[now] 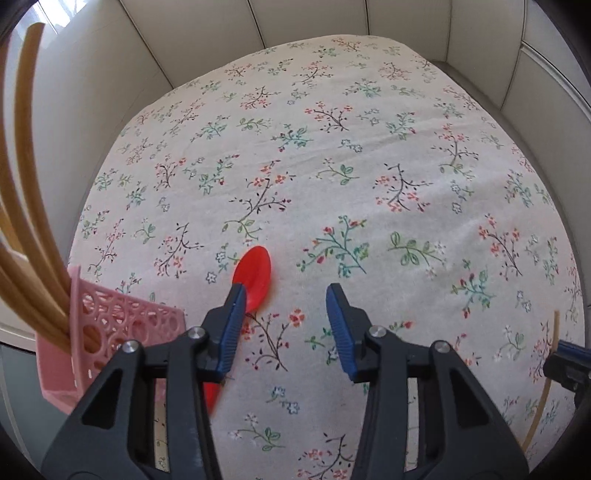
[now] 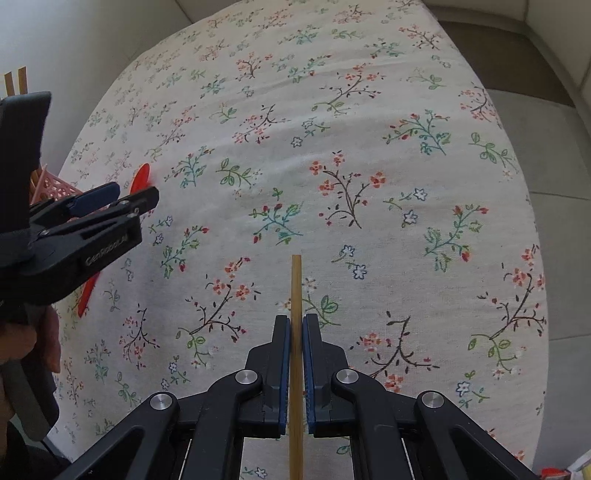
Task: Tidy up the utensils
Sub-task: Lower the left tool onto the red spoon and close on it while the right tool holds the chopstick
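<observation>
A red plastic spoon (image 1: 255,273) lies on the floral tablecloth (image 1: 332,166), its bowl pointing away and its handle running under my left gripper's left finger. My left gripper (image 1: 286,295) is open just above it and holds nothing. A pink perforated basket (image 1: 122,321) at the left holds several wooden chopsticks (image 1: 22,192) standing up. My right gripper (image 2: 296,325) is shut on a single wooden chopstick (image 2: 296,280) that runs lengthwise between its pads. The left gripper (image 2: 122,201), the spoon (image 2: 142,177) and the basket (image 2: 55,190) show at the left of the right wrist view.
The cloth-covered table (image 2: 332,110) stands against a cream padded bench (image 1: 258,22) at the back and left. A grey tiled floor (image 2: 554,166) lies beyond the table's right edge. The right gripper with its chopstick (image 1: 546,384) shows at the right edge of the left wrist view.
</observation>
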A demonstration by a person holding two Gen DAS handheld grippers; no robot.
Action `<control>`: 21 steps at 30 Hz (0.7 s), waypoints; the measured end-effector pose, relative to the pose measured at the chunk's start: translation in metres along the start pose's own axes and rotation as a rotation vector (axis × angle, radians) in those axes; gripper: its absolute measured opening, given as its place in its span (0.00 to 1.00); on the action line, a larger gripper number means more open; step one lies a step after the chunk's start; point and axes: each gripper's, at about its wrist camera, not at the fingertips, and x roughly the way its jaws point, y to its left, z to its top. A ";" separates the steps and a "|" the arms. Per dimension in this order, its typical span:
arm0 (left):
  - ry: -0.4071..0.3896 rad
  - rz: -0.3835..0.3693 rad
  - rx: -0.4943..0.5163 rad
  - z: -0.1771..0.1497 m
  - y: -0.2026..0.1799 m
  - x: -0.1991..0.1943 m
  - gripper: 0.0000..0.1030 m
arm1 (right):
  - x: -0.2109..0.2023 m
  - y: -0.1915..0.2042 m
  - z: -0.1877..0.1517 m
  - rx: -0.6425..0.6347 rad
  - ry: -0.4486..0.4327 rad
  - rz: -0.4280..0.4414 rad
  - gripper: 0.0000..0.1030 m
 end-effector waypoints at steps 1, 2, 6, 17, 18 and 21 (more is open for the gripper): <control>0.008 0.007 -0.004 0.003 0.002 0.005 0.46 | 0.000 0.000 0.001 -0.001 -0.001 0.004 0.04; 0.017 0.009 -0.012 0.005 0.004 0.010 0.46 | 0.000 0.001 0.002 -0.002 -0.001 0.008 0.04; 0.048 -0.029 -0.064 0.006 0.014 0.025 0.46 | -0.003 0.001 0.002 -0.003 -0.002 0.018 0.04; 0.064 -0.063 -0.098 0.006 0.013 0.029 0.01 | -0.005 0.005 0.007 0.004 -0.010 0.034 0.04; 0.058 -0.072 -0.098 0.004 0.012 0.026 0.00 | -0.006 0.006 0.007 0.004 -0.014 0.035 0.04; 0.027 -0.094 -0.096 -0.002 0.009 0.011 0.00 | -0.010 0.006 0.008 0.004 -0.026 0.040 0.04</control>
